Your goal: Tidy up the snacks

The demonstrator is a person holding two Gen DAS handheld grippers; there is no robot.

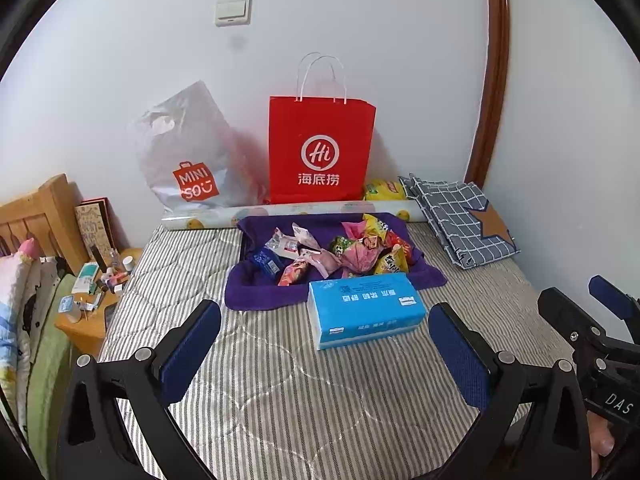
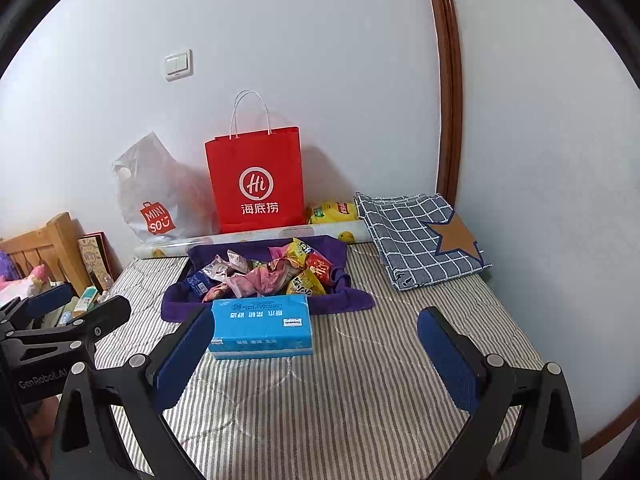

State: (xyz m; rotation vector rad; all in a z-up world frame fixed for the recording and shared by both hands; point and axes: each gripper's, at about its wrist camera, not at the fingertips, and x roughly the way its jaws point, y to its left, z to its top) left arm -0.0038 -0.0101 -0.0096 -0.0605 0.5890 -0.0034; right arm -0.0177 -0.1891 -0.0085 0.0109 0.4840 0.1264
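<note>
Snacks (image 1: 340,252) lie heaped in a purple cloth (image 1: 256,292) near the far edge of the bed (image 1: 280,392), a jumble of pink, yellow, red and blue packets. A blue tissue pack (image 1: 366,310) sits just in front of the cloth, touching its near edge. Behind the heap a long printed roll (image 1: 288,212) runs along the far edge, with a red paper bag (image 1: 320,152) and a grey plastic bag (image 1: 188,156) standing against the wall. A folded checked cloth (image 1: 460,224) lies at the far right corner of the bed. The left claw (image 1: 324,356) is spread wide above the striped cover, holding nothing. The right claw (image 2: 316,360) is equally wide apart and empty; its left finger (image 2: 184,356) overlaps the tissue pack's corner in view, though contact cannot be told.
</note>
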